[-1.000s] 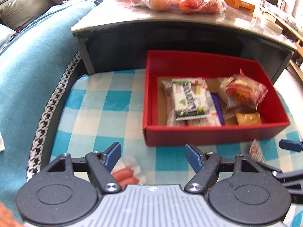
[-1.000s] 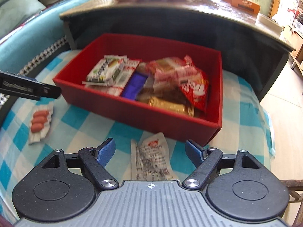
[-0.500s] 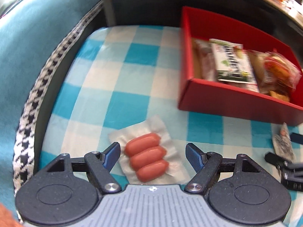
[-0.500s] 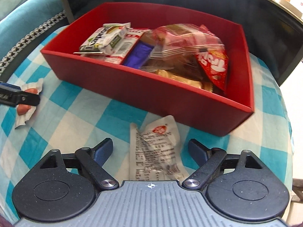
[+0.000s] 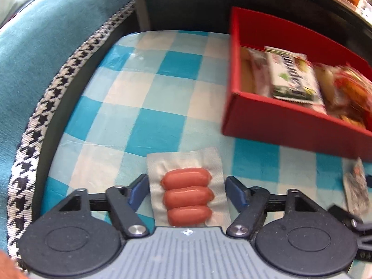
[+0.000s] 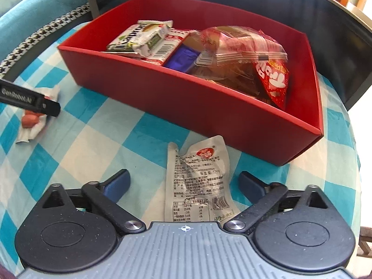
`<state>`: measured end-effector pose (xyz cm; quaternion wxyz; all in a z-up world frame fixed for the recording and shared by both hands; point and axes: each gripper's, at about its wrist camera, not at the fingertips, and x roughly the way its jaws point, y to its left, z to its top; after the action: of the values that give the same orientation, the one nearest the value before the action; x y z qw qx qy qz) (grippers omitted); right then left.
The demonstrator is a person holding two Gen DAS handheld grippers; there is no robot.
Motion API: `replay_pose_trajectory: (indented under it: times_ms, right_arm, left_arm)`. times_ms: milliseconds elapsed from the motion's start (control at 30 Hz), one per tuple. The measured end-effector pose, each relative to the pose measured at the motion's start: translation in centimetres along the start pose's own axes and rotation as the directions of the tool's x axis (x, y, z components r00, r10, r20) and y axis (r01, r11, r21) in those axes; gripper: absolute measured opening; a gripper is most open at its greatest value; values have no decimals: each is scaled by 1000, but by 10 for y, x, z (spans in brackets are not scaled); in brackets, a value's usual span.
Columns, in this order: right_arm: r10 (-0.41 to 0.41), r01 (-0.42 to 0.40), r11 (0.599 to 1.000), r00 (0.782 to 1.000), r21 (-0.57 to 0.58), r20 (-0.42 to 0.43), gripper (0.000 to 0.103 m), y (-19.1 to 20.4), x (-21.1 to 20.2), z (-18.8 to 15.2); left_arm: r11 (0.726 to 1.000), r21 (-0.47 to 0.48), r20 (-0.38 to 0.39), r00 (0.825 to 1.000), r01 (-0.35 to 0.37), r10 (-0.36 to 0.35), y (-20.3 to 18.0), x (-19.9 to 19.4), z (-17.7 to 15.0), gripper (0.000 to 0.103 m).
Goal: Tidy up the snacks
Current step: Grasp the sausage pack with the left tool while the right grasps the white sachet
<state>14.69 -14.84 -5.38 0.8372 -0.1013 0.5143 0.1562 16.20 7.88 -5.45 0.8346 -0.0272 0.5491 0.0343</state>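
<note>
A clear pack of three small sausages [image 5: 187,195] lies on the blue checked cloth [image 5: 151,93]. It sits between the fingers of my left gripper [image 5: 186,183], whose jaws are closing around it, the pads just off its edges. A white printed pouch [image 6: 197,181] lies flat between the fingers of my right gripper [image 6: 183,175], which is open with gaps on both sides. Just beyond both stands the red box [image 6: 186,93], holding several wrapped snacks. In the right wrist view a left finger [image 6: 28,98] crosses over the sausage pack [image 6: 30,118].
A dark low table [image 6: 325,23] rises right behind the red box [image 5: 279,121]. A teal blanket [image 5: 34,46] with a houndstooth strip [image 5: 46,102] borders the cloth on the left. A green-and-white bar [image 5: 293,79] and a red bag [image 6: 274,79] top the box's contents.
Both grippers have sunk toward the cloth. The left one came over the sausage pack and now straddles it, jaws slightly narrower. The right one's jaws widened around the white pouch.
</note>
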Motion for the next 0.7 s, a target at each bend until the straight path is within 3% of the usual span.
replay_pose_trajectory:
  times_ms: [100,133,700]
  right_arm:
    - [-3,3,1000,1000,-10,8,75,4,-9,-2]
    - [-3,3,1000,1000,-9,10,62,5,-12,-3]
    - [14,-17,997,999,71,44,55,-13,-40,-19]
  left_arm:
    - [1000,20,-9,1000,20,-20,-5,-4,-7,100]
    - [999,24,-10,1000,21,-21,-6,-6,-10,99]
    - [990,61,-13,992,126,-125,-30,-26,-27,99]
